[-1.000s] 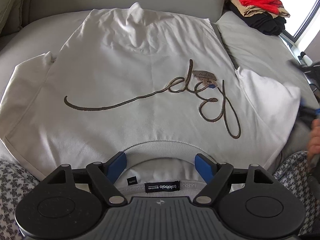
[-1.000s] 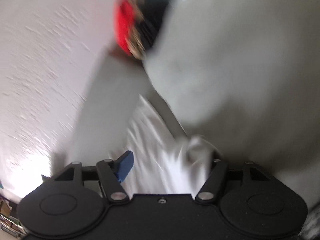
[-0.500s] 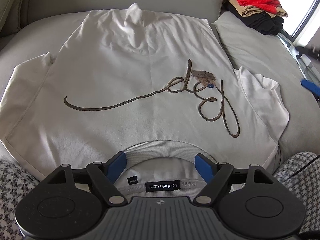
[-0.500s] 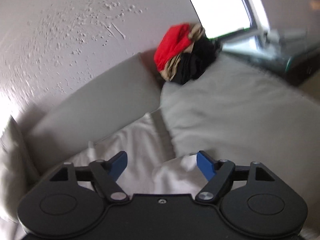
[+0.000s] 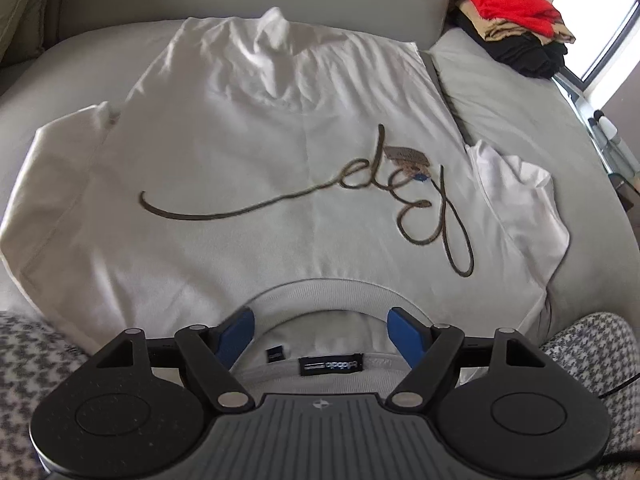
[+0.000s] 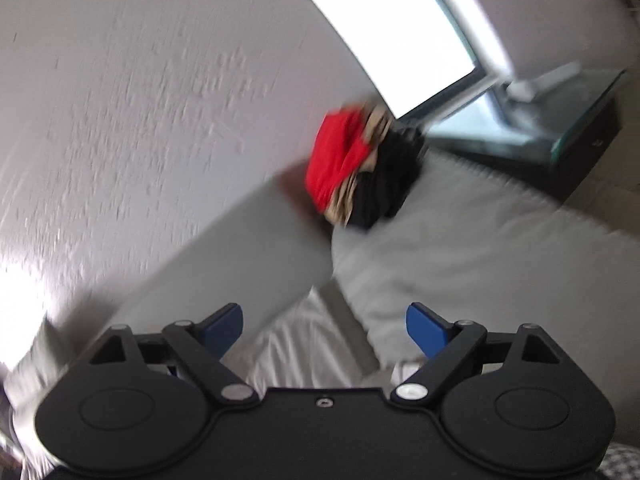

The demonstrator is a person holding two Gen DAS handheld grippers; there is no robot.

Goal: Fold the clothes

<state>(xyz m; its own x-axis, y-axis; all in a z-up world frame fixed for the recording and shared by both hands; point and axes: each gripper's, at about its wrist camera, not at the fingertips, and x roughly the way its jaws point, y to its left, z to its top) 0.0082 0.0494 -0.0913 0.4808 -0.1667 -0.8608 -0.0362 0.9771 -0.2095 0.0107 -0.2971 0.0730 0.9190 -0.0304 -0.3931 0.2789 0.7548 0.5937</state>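
White sweatshirt [image 5: 248,168] lies flat, front up, on grey sofa [image 5: 520,128]. Not folded yet. Left hand-held gripper [image 5: 320,330] open over neckband. Right hand-held gripper [image 6: 324,326] just opened wide, nothing inside. Folded clothes pile [image 5: 516,28] waits in corner.

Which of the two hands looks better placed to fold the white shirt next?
Probably the left gripper: its open jaws sit over the white shirt's collar. The right gripper, jaws just opened and empty, points toward the wall.
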